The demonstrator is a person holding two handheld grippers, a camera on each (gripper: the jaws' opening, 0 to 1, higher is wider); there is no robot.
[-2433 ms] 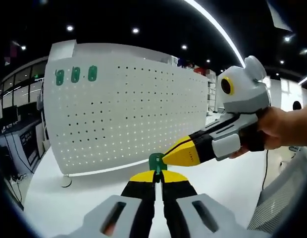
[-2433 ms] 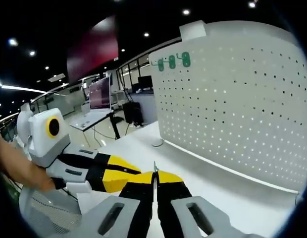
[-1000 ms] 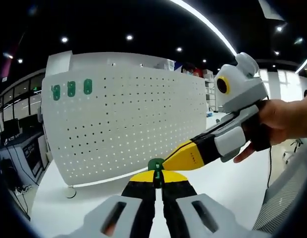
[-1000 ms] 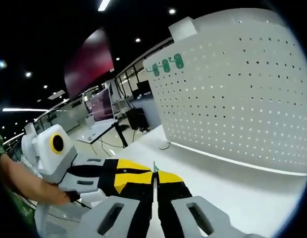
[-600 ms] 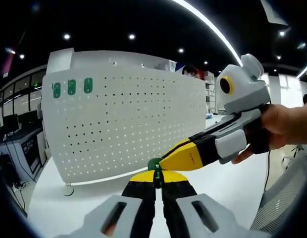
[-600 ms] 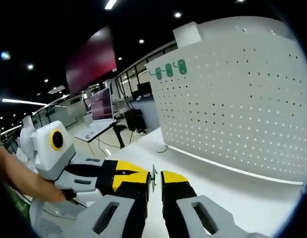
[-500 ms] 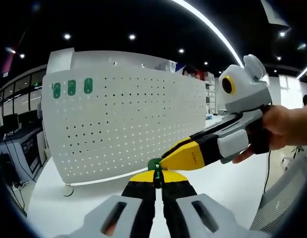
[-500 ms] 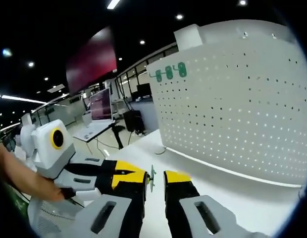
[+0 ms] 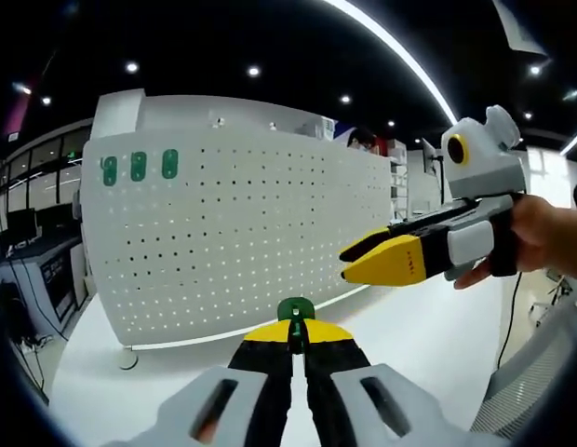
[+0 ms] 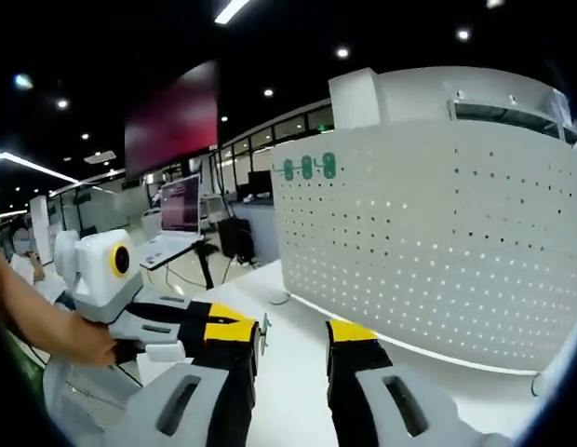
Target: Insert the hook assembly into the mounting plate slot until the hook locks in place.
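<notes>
My left gripper is shut on a small green hook piece, which stands up from its yellow tips in the left gripper view. The white perforated mounting plate stands upright behind it, with three green hooks fixed near its top left corner. My right gripper, held in a hand, hangs open to the right of the hook and clear of it. In the right gripper view its own jaws stand wide apart with nothing between them. The hook shows edge-on beside the left jaw.
The plate rests on a white tabletop. A hand holds the other gripper at the left. Desks with monitors stand in the room behind. A mesh chair back is at the lower right.
My right gripper has opened, let go of the green hook and drawn back to the right. The left gripper keeps the hook, nearly still.
</notes>
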